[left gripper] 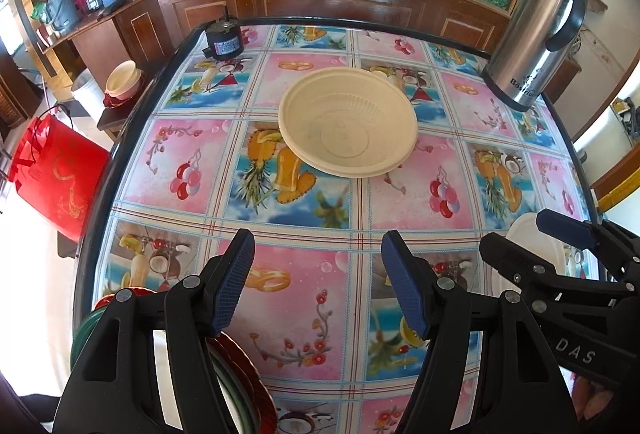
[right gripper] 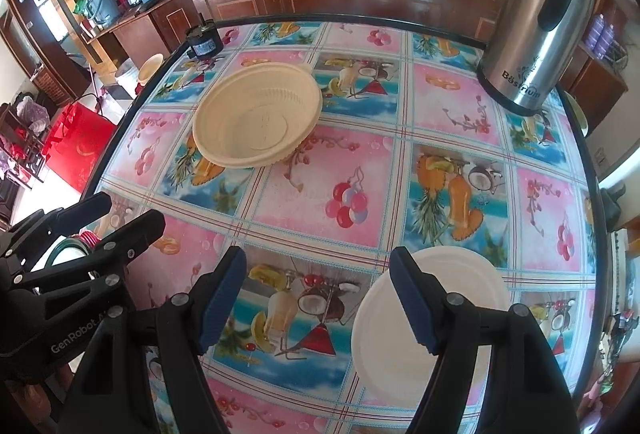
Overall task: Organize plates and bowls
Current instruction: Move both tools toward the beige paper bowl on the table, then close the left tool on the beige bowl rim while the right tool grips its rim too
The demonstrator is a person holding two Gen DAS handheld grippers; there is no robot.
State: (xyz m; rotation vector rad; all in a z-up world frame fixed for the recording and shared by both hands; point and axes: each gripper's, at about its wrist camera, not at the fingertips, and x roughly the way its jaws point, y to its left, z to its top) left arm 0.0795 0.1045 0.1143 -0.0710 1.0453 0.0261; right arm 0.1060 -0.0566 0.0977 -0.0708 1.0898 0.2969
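Hovering spread and empty, the left tool (left gripper: 318,282) and right tool (right gripper: 318,298) face bare table (right gripper: 452,121) before the cream bowl (left gripper: 348,121).

A bowl (left gripper: 347,121) stood on the table (left gripper: 288,298) ahead of both grippers. A plate (right gripper: 432,318) lay under the right gripper (right gripper: 320,298), partly beneath its right finger. Stacked plates (left gripper: 240,366) lay under the left gripper's (left gripper: 318,282) left finger. A kettle (right gripper: 540,17) stood far ahead to the right, a small motor (left gripper: 223,38) far ahead to the left.
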